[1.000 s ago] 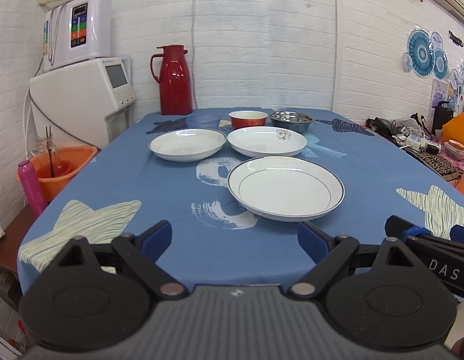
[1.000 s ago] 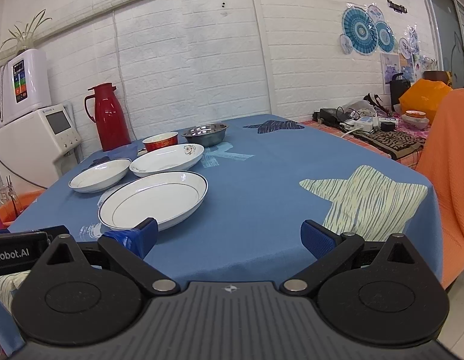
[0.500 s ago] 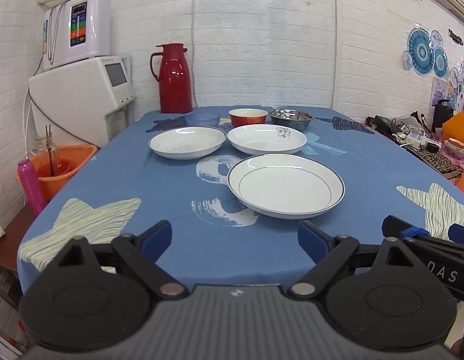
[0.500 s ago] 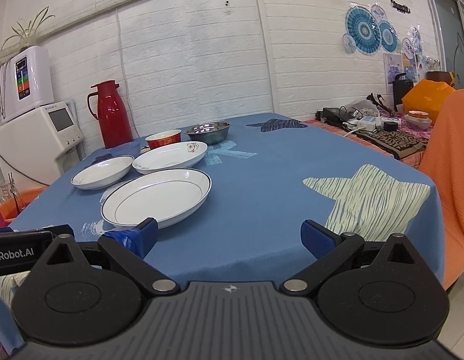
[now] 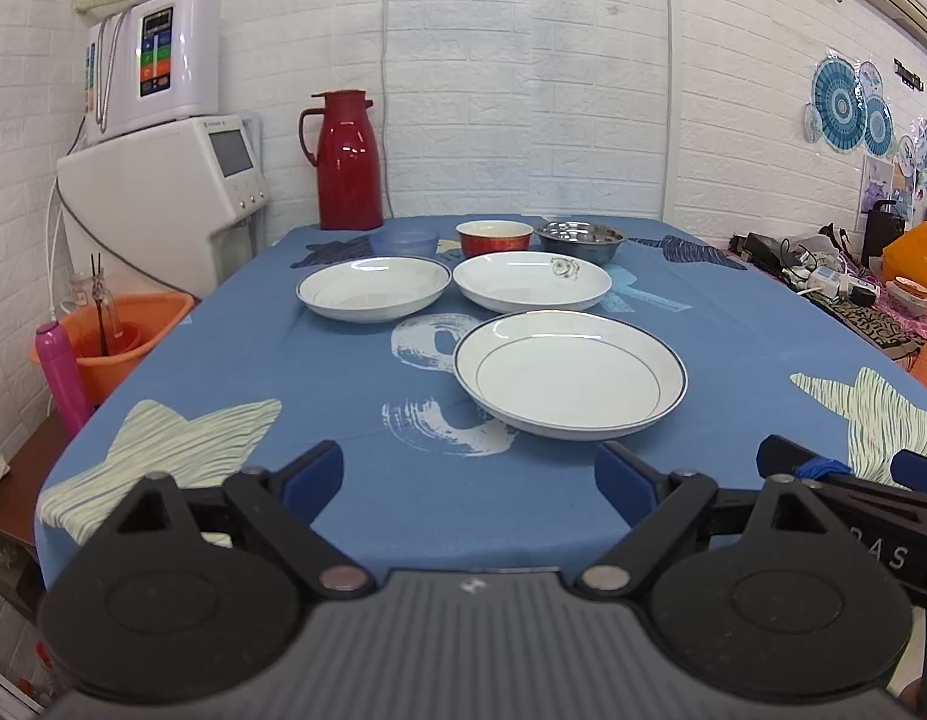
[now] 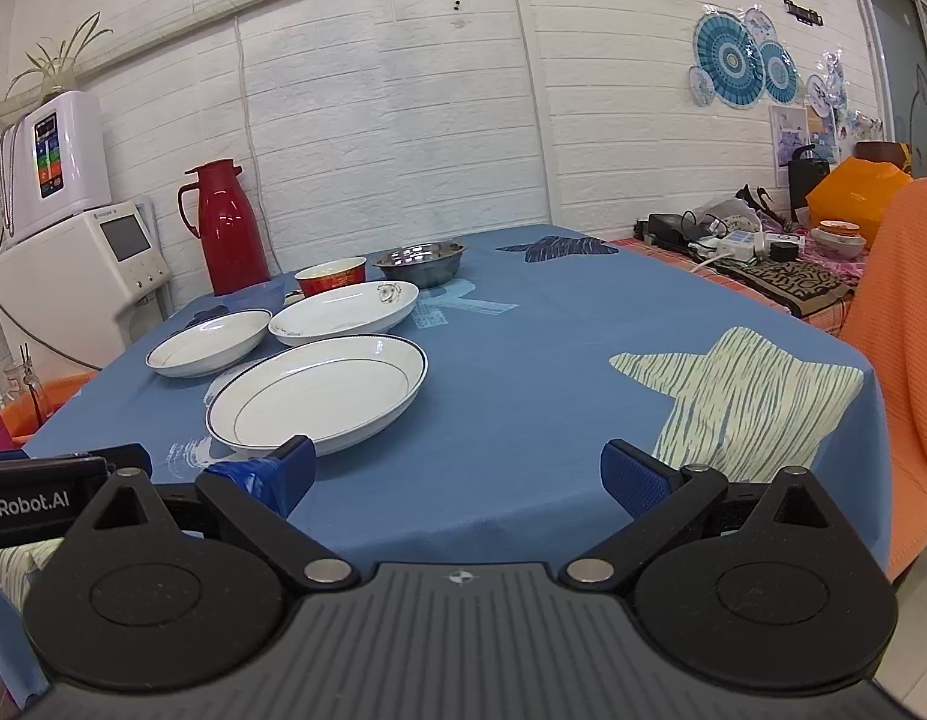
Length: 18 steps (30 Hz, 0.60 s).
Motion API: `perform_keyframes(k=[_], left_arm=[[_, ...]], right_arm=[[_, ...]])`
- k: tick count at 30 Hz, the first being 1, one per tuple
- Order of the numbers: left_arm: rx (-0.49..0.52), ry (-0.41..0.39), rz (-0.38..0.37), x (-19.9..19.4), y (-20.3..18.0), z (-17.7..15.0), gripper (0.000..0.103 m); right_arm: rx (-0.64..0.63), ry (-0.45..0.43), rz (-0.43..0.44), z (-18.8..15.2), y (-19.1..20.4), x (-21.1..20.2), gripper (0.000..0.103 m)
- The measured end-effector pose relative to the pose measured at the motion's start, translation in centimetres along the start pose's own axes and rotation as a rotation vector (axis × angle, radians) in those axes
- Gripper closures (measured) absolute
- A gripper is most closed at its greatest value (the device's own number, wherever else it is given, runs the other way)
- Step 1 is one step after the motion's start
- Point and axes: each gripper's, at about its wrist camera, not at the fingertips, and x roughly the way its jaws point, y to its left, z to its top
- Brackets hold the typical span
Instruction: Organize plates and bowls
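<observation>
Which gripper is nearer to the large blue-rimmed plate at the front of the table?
Right, narrowly. The right gripper has one fingertip beside the plate's near rim, with the plate off to its left. The left gripper hangs open short of the rim, plate ahead, slightly right.

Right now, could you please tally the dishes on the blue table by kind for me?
White plates: 3, near, far left, far right
Bowls: 3, blue, red, steel
Total: 6 dishes, none stacked yet.
</observation>
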Motion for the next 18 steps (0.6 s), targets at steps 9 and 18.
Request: perform_keyframes(k=[9,18], left_arm=[[-0.001,0.004,-0.005,0.02,0.05,0.10,0.013],[-0.002,0.005,-0.009,0.17,0.06,0.07,0.013]], right_arm=[[-0.001,0.004,0.001,-0.08,0.18,0.07,0.014],[-0.001,0.006,0.003,-0.05,0.39,0.03,0.014]])
